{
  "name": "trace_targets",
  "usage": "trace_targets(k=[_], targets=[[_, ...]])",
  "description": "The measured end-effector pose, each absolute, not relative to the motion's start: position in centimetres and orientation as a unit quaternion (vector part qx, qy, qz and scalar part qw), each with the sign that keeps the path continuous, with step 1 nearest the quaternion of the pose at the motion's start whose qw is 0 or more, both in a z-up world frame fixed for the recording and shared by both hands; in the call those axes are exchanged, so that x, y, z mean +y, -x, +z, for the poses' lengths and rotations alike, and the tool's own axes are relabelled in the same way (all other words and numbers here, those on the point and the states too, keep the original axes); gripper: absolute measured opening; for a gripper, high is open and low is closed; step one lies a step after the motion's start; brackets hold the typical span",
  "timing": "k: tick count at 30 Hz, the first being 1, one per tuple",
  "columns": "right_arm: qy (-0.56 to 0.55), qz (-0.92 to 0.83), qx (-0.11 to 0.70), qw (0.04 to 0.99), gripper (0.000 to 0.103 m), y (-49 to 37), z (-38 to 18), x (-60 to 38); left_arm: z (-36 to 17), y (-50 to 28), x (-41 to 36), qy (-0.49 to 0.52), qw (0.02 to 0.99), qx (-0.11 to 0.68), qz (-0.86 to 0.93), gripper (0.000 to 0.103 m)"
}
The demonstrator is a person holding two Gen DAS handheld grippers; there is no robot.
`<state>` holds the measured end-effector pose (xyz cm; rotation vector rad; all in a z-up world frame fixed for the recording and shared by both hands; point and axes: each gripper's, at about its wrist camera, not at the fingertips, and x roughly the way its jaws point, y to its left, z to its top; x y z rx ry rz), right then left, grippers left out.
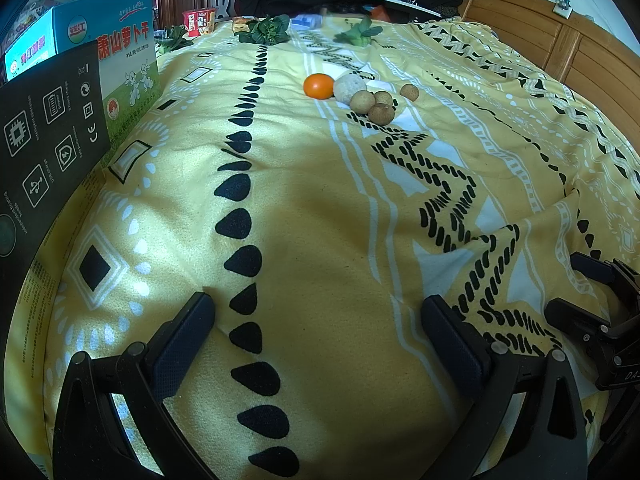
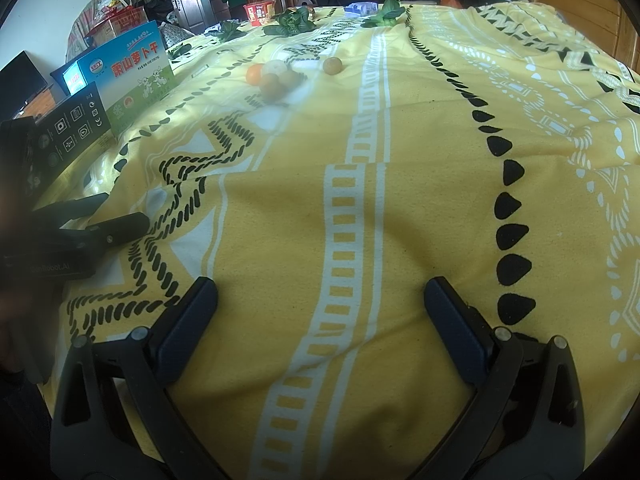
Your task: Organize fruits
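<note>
Cluttered bedroom, bed [image 1: 320, 240] under yellow patterned blanket, clothes piled at far end, boxes [image 1: 120, 60] along left edge. Fruits clustered mid-bed, well ahead of both tools: orange [image 1: 318, 86] touching pale round fruit [image 1: 349, 87], three small brown fruits [image 1: 372, 106] bunched just beside it, one stray brown fruit [image 1: 409, 91] apart to the right. Leafy greens [image 1: 266, 30] and noodle cup [image 1: 199, 22] farther back. Left gripper [image 1: 318, 332] low over blanket, jaws spread wide, nothing held. Right gripper [image 2: 320, 312] same: jaws wide apart, empty, hovering near bed edge. Nothing sorted yet, likely a reach to the cluster next. Risks: round fruits on soft, wrinkled fabric could roll if nudged; tightly packed cluster could mean knocking neighbours or pinching two; small brown fruits could slip from wide pads.
</note>
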<state>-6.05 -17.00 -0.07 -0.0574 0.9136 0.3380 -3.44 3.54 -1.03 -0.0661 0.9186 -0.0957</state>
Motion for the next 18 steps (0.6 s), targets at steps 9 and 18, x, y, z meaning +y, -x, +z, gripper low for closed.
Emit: trace_targets(k=[9, 18], targets=[[0.028, 0.163, 0.439, 0.883, 0.103, 6.04, -0.06, -17.00, -1.04, 3.43, 3.56, 0.032, 0.895, 0.443, -0.046, 0.103], [0.031, 0.160, 0.440, 0.883, 0.103, 6.07, 0.04, -16.84, -0.79, 3.52, 3.58, 0.032, 0.891, 0.450, -0.052, 0.103]])
